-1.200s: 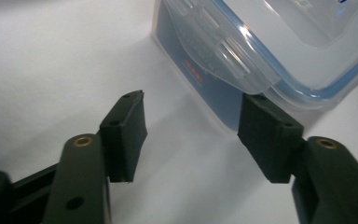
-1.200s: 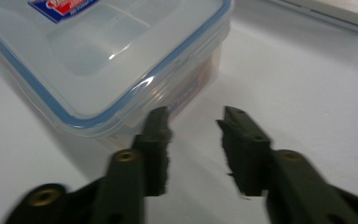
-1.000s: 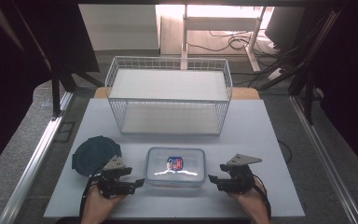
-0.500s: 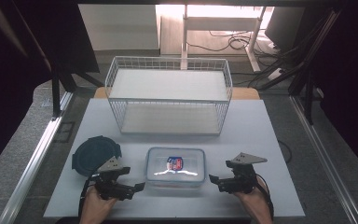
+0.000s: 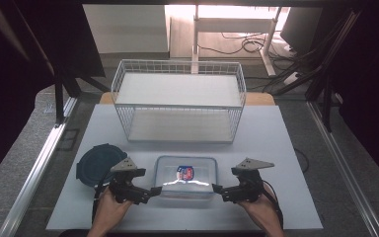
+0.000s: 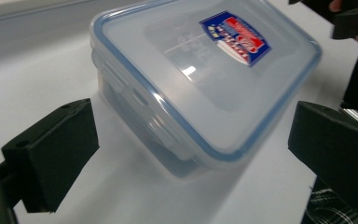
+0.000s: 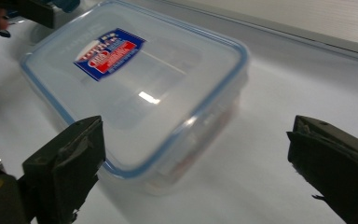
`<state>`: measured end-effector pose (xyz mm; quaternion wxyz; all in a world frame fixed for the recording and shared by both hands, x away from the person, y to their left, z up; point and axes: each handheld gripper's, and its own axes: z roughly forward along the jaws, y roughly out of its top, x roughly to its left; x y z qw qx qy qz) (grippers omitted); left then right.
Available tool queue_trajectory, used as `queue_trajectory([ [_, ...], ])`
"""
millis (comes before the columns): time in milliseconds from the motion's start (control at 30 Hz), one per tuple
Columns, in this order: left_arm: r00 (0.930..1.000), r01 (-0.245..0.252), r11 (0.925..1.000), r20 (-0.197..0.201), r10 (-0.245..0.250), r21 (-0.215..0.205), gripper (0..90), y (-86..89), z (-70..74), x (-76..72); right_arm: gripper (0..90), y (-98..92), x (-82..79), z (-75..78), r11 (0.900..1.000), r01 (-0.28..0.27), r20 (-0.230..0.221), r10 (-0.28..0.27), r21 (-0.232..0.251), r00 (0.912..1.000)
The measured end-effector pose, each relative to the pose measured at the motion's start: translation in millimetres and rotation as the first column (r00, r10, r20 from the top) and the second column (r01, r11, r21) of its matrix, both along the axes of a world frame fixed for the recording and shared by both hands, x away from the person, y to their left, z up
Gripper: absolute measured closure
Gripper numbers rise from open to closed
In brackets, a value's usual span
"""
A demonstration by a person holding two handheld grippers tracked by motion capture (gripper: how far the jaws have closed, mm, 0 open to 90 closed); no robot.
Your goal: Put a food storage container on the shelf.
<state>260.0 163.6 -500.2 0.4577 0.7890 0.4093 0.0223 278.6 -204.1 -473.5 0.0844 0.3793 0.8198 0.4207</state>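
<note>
We find the clear lidded box [image 5: 186, 176] on the white table [image 5: 286, 148], between both hands, just in front of the wire basket [image 5: 178, 101], which stands empty. The left gripper [image 5: 154, 189] and right gripper [image 5: 216, 188] have just been opening; their jaws stand wide and hold nothing. We judge the box released; regripping both ends comes next. Its contents we cannot tell. A dark round lid [image 5: 98, 162] lies left.

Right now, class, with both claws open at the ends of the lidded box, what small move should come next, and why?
Probably ease both claws inward to the box's short ends and close. The left claw and right claw have just been opening and flank the clear box without pressing it; its lid is already on.
</note>
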Motion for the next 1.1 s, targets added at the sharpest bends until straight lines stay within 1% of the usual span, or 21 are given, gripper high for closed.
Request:
queue_trajectory([
  [167, 0.9993, -0.001, 0.9999, -0.037, 0.001, 0.014, 0.4, -7.9, -1.4, 11.9, 2.0, 12.4, 6.3, -1.6, 0.999, -0.028, -0.048, 0.027, -0.023, 0.9985],
  [200, 0.9986, 0.004, 0.9998, -0.052, -0.003, 0.021, 0.3, -10.5, -1.5, 15.0, 2.0, 16.9, 10.4, -4.8, 0.999, -0.037, -0.076, 0.036, -0.021, 0.9965],
  [233, 0.9976, 0.008, 0.9995, -0.069, -0.006, 0.030, 0.3, -12.9, -1.8, 18.0, 2.0, 16.9, 10.4, -4.8, 0.999, -0.037, -0.076, 0.036, -0.021, 0.9965],
  [267, 0.9955, 0.010, 0.9987, -0.094, -0.005, 0.049, 0.1, -16.8, -3.5, 23.5, 1.9, 20.8, 15.1, -8.9, 0.999, -0.047, -0.112, 0.044, -0.018, 0.9927],
  [300, 0.9955, 0.010, 0.9987, -0.094, -0.005, 0.049, 0.0, -16.8, -3.5, 23.5, 1.9, 20.8, 15.1, -8.9, 0.999, -0.047, -0.112, 0.044, -0.018, 0.9927],
  [333, 0.9917, 0.018, 0.9991, -0.128, -0.013, 0.039, 0.0, -19.3, -6.4, 28.7, 1.9, 23.2, 20.7, -13.0, 0.999, -0.054, -0.145, 0.051, -0.010, 0.9881],
  [367, 0.9917, 0.018, 0.9991, -0.128, -0.013, 0.039, 0.0, -19.3, -6.4, 28.7, 1.9, 23.2, 20.7, -13.0, 0.999, -0.054, -0.145, 0.051, -0.010, 0.9881],
  [400, 0.9889, 0.024, 0.9994, -0.147, -0.020, 0.024, 0.0, -20.2, -8.0, 31.2, 1.7, 24.0, 23.4, -15.0, 0.998, -0.055, -0.168, 0.054, -0.004, 0.9843],
  [433, 0.9819, 0.030, 0.9995, -0.187, -0.032, -0.011, 0.0, -22.0, -11.5, 36.0, 1.5, 24.6, 28.8, -18.6, 0.997, -0.066, -0.219, 0.070, 0.026, 0.9732],
  [467, 0.9774, 0.037, 0.9989, -0.207, -0.042, -0.031, 0.0, -23.2, -13.5, 38.5, 1.5, 24.8, 31.3, -20.5, 0.997, -0.066, -0.239, 0.074, 0.043, 0.9683],
  [500, 0.9774, 0.037, 0.9989, -0.207, -0.042, -0.031, 0.0, -23.2, -13.5, 38.5, 1.5, 24.8, 31.3, -20.5, 0.997, -0.066, -0.239, 0.074, 0.043, 0.9683],
  [533, 0.9741, 0.028, 0.9987, -0.223, -0.037, -0.043, 0.0, -23.5, -15.0, 41.0, 2.5, 25.2, 35.9, -23.4, 0.995, -0.071, -0.272, 0.088, 0.070, 0.9582],
  [567, 0.9710, 0.025, 0.9982, -0.236, -0.037, -0.055, 0.0, -23.3, -15.8, 43.1, 2.5, 25.2, 35.9, -23.4, 0.995, -0.071, -0.272, 0.088, 0.070, 0.9582],
  [600, 0.9676, 0.029, 0.9977, -0.249, -0.043, -0.062, 0.0, -22.9, -16.2, 44.9, 1.5, 25.8, 40.0, -26.1, 0.994, -0.067, -0.302, 0.092, 0.091, 0.9487],
  [667, 0.9606, 0.029, 0.9979, -0.274, -0.044, -0.058, 0.0, -23.3, -16.2, 44.4, 3.0, 25.1, 41.9, -26.2, 0.993, -0.059, -0.313, 0.087, 0.099, 0.9456],
  [767, 0.9554, 0.041, 0.9976, -0.290, -0.055, -0.056, 0.0, -22.2, -16.2, 43.1, 7.8, 23.5, 41.0, -23.3, 0.994, -0.061, -0.313, 0.086, 0.089, 0.9460],
  [933, 0.9658, 0.031, 0.9961, -0.254, -0.051, -0.082, 12.8, -11.3, -11.9, 31.4, 16.5, 17.6, 34.3, -17.0, 0.995, -0.065, -0.317, 0.088, 0.081, 0.9445],
  [967, 0.9686, 0.041, 0.9958, -0.242, -0.059, -0.082, 17.8, -9.5, -10.8, 28.5, 27.1, 12.4, 30.9, -12.7, 0.994, -0.037, -0.322, 0.068, 0.102, 0.9442],
  [1000, 0.9727, 0.022, 0.9946, -0.228, -0.044, -0.102, 23.1, -3.4, -7.1, 22.2, 32.4, 8.7, 28.8, -10.8, 0.993, -0.032, -0.314, 0.067, 0.116, 0.9471],
  [1033, 0.9727, 0.022, 0.9946, -0.228, -0.044, -0.102, 28.0, -3.4, -7.1, 22.2, 32.4, 8.7, 28.8, -10.8, 0.993, -0.032, -0.314, 0.067, 0.116, 0.9471],
  [1100, 0.9758, 0.018, 0.9914, -0.214, -0.045, -0.130, 32.2, 2.8, -5.6, 16.0, 40.2, 3.3, 22.9, -6.3, 0.991, -0.026, -0.300, 0.065, 0.134, 0.9516],
])
